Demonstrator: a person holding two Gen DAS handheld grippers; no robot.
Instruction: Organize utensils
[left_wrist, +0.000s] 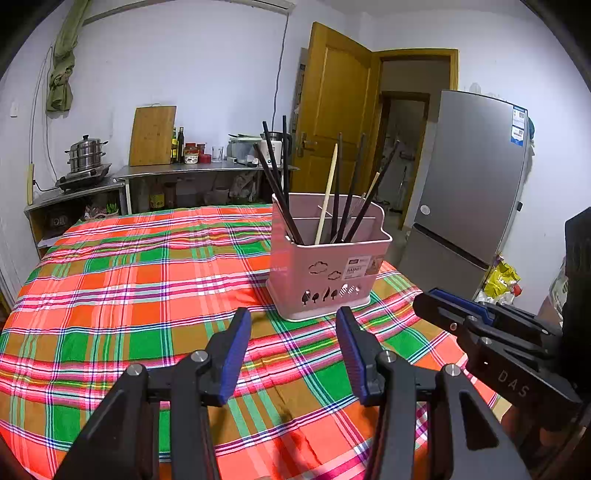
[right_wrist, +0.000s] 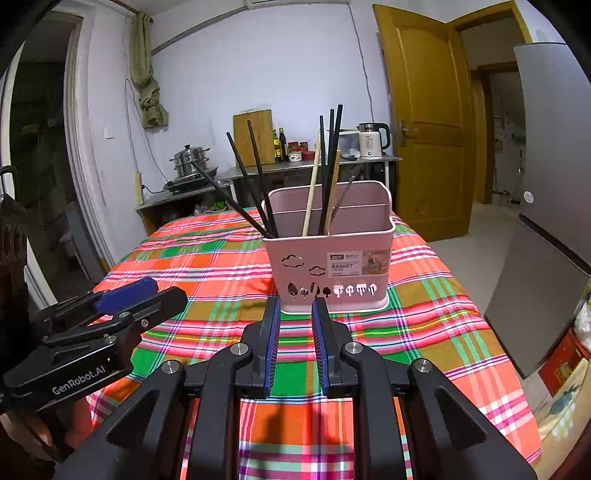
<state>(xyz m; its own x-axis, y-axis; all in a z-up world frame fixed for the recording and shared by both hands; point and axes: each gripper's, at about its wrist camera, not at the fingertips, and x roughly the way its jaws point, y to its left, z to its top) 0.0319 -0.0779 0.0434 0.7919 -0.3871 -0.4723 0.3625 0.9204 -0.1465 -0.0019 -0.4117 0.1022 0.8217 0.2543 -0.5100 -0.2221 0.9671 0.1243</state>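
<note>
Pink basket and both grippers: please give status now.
Left gripper open, empty. Right gripper open narrower, empty. Pink basket upright on tablecloth, chopsticks inside. Nothing blocking.

Two fisheye views, each mounted on a hand-held tool and looking forward and slightly downward along its blue-padded fingers. The left wrist view sits low over the surface covered in a red, green and orange plaid cloth (left_wrist: 129, 280), facing the pink plastic utensil basket (left_wrist: 325, 273) from its left. The right wrist view faces the same basket (right_wrist: 332, 266) nearly head-on, close. Both share the basket, cloth, rear steel counter and yellow wooden door (left_wrist: 332, 118).
</note>
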